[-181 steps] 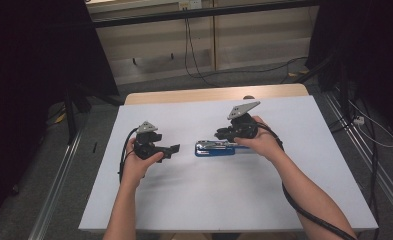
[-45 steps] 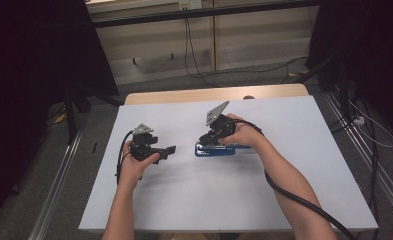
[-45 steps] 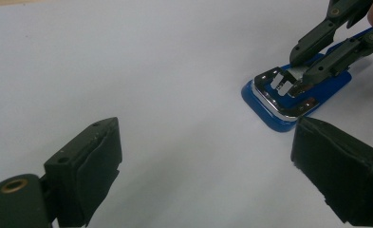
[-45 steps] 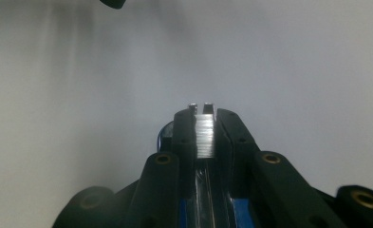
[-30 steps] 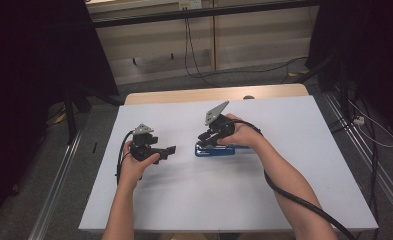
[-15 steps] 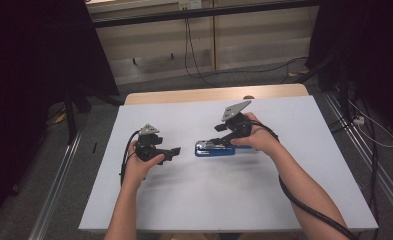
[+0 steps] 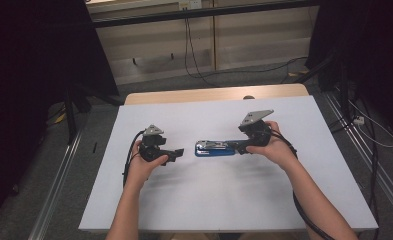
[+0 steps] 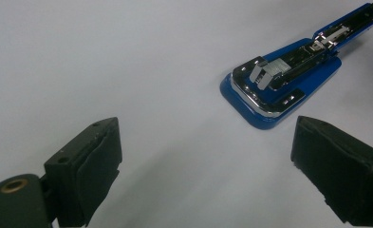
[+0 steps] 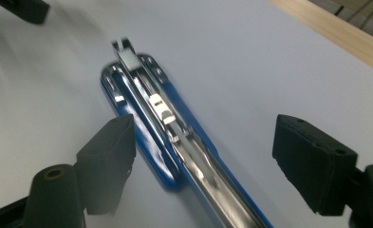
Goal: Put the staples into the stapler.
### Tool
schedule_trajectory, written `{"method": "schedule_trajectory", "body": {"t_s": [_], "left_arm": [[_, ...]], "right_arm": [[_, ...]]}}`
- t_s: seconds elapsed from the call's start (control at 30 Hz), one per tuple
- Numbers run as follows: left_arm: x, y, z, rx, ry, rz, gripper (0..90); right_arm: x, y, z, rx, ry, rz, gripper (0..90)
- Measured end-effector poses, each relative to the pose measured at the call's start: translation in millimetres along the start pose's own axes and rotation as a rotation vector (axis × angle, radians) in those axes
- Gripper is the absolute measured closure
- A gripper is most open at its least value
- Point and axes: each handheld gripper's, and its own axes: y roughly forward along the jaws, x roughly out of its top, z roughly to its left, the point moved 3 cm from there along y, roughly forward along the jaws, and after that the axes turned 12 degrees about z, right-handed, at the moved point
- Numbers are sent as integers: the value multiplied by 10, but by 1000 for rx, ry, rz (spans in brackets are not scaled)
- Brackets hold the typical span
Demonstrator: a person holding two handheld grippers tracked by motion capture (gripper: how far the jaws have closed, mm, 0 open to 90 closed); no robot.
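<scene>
The table (image 7: 134, 210) carries a white surface that covers most of its top; a strip of bare wood shows along the far edge. The floor around it holds loose cables (image 7: 194, 55) and metal rails.

The person's two forearms enter from the near edge. The left hand (image 7: 143, 167) holds the left gripper (image 7: 176, 153) low over the white surface, left of centre, with its jaws pointing toward the middle of the table. The right hand (image 7: 276, 150) holds the right gripper (image 7: 239, 146) right of centre, with its jaws pointing toward the left gripper.

The blue stapler (image 7: 215, 148) lies flat on the white surface between the two grippers, near the middle of the table. Its long axis runs left to right in the high view. Its metal top arm is visible along the blue base.

Left gripper state: in the left gripper view, the jaws stand wide apart with nothing between them. The blue stapler (image 8: 288, 80) lies ahead of them, clear of both pads.

Right gripper state: its jaws have just been opening. In the right gripper view they stand wide apart, one on each side of the blue stapler (image 9: 160, 118). The stapler body passes between the jaws, and neither pad presses on it. This view is slightly blurred.
</scene>
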Motion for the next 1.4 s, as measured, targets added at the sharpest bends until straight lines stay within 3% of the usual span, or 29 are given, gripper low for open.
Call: {"method": "schedule_trajectory", "body": {"t_s": [0.07, 0.17, 0.3, 0.4, 0.47, 0.63, 0.77, 0.87, 1.13, 1.4], "left_arm": [[0, 7, -4, 1, 9, 8, 99], [7, 15, -17, 11, 14, 5, 99], [17, 39, -50, 5, 20, 7, 101], [25, 46, -56, 12, 44, 14, 118], [34, 45, -60, 20, 45, 5, 127], [57, 44, -86, 27, 45, -21, 185], [70, 56, -117, 19, 17, -34, 216], [80, 42, -124, 22, 33, -40, 281], [98, 74, -182, -4, 49, -43, 434], [102, 98, -214, -18, 57, -42, 594]], "right_arm": [[-63, -15, 14, -24, 0, 8, 192], [-150, -45, 24, -25, 35, 7, 180], [-251, -99, 23, -35, 87, -34, 171], [-315, -127, 20, -69, 73, 3, 165], [-351, -177, 18, -98, 72, -2, 163], [-460, -294, -16, -114, 121, -18, 174], [-556, -355, -69, -141, 170, -19, 193], [-596, -393, -93, -153, 194, -31, 210], [-679, -391, -142, -183, 208, 0, 352], [-862, -399, -258, -204, 242, 27, 709]]}}
